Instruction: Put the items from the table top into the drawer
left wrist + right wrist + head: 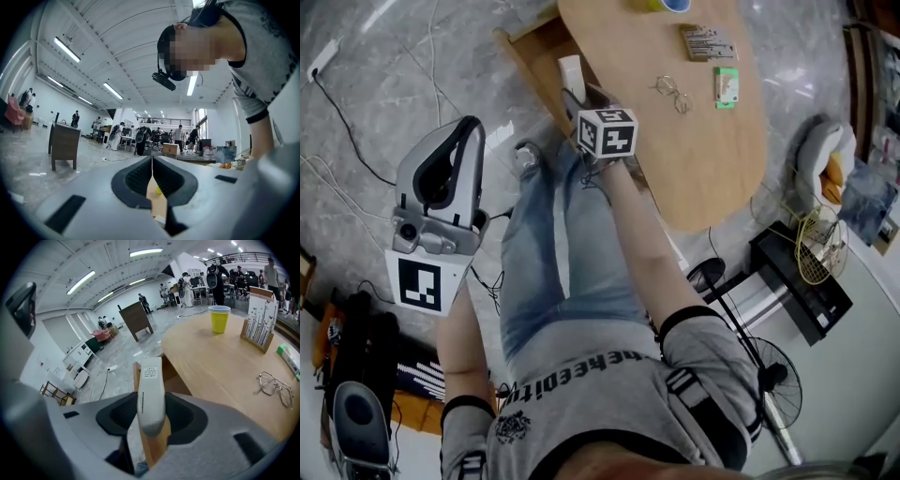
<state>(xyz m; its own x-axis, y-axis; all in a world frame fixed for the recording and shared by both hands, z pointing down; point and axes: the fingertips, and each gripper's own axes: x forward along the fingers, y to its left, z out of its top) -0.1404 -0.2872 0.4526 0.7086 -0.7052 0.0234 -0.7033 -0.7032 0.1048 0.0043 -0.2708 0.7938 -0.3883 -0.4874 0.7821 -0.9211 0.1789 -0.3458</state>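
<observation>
care: right tool (151, 420) grips the white bar (151, 387); i'd get it over the drawer (525, 61) before letting go. left tool (152, 173) closed, empty.

A: What lies on the grey floor (384, 103)?
B: A black cable (345, 122) runs to a white power strip (321, 58). A fan (773, 380) stands at the right, near a black case (797, 281).
A: And farther away in the hall?
B: A brown cabinet (136, 318), some people (178, 139) standing, and long lamps (65, 49) lit on the ceiling.
</observation>
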